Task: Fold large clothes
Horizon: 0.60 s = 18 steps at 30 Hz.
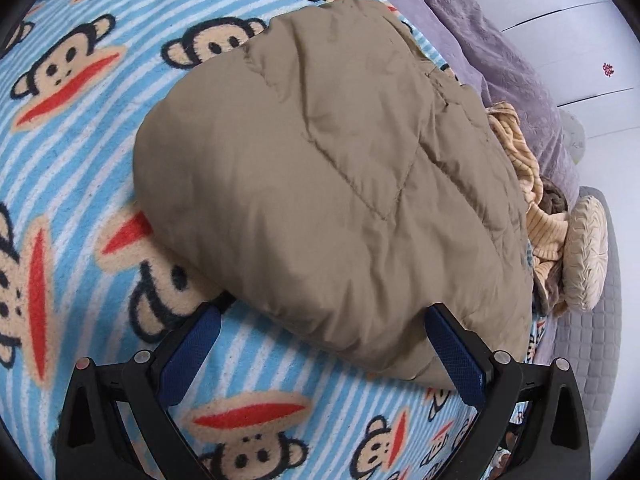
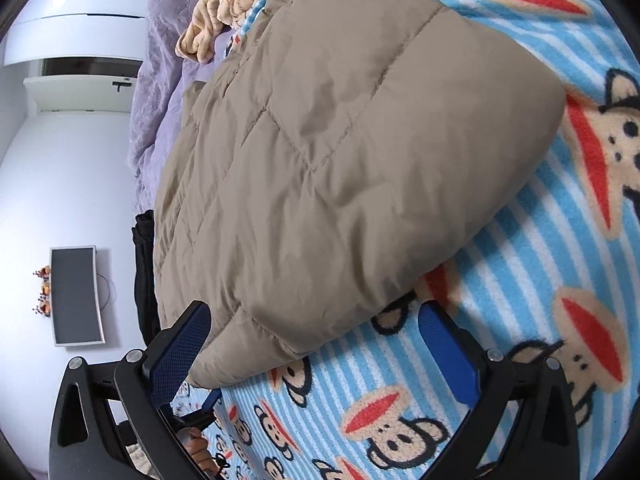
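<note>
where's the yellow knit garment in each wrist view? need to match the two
Left wrist: yellow knit garment at the right edge, between the tan quilted coat and the purple blanket.
Right wrist: yellow knit garment at the top left, above the coat, beside the purple blanket.
Shared landmark: the coat's stitched seams.

My left hand-held gripper [image 1: 320,316] hangs spread wide at the near edge of the folded tan jacket [image 1: 320,184] on the monkey-print blanket [image 1: 80,160].

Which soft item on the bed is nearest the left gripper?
The folded tan quilted puffer jacket: its edge lies between the open left gripper fingers; the yellow ribbed knit lies beyond it.
</note>
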{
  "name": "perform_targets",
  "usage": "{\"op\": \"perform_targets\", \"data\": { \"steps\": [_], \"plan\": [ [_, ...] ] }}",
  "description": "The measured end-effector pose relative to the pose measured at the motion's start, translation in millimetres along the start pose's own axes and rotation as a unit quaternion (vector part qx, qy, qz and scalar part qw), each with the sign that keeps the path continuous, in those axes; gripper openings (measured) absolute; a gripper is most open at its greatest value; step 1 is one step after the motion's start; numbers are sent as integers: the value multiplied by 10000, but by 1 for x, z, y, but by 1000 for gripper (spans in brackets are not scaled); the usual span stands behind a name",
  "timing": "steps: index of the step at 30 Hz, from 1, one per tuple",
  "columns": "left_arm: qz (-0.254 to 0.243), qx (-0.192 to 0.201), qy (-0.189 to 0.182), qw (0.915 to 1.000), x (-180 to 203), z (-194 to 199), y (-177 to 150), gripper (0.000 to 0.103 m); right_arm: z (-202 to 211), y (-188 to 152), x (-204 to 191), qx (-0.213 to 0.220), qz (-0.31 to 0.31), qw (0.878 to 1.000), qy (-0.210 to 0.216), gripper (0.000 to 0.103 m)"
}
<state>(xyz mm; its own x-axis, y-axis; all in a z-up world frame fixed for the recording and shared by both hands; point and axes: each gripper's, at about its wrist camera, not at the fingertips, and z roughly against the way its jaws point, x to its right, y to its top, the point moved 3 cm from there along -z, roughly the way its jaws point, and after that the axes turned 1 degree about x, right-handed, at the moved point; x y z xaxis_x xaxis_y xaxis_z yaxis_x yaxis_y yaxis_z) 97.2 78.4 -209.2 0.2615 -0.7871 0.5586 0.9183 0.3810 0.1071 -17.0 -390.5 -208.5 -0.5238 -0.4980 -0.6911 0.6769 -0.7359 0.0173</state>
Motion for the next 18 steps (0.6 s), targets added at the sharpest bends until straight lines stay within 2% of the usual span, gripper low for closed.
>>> {"op": "perform_targets", "data": {
  "steps": [7,14,18],
  "plan": [
    [112,195,-126,9997,16,-11,29,102,-19,10,-11,-48,-118,9996,244,103],
    [-24,225,65,9997,21,-30,40,102,-37,25,-19,-79,-155,9990,406,103],
    [90,361,127,9992,23,-38,47,102,-51,27,-12,-143,-270,9986,433,103]
  ]
}}
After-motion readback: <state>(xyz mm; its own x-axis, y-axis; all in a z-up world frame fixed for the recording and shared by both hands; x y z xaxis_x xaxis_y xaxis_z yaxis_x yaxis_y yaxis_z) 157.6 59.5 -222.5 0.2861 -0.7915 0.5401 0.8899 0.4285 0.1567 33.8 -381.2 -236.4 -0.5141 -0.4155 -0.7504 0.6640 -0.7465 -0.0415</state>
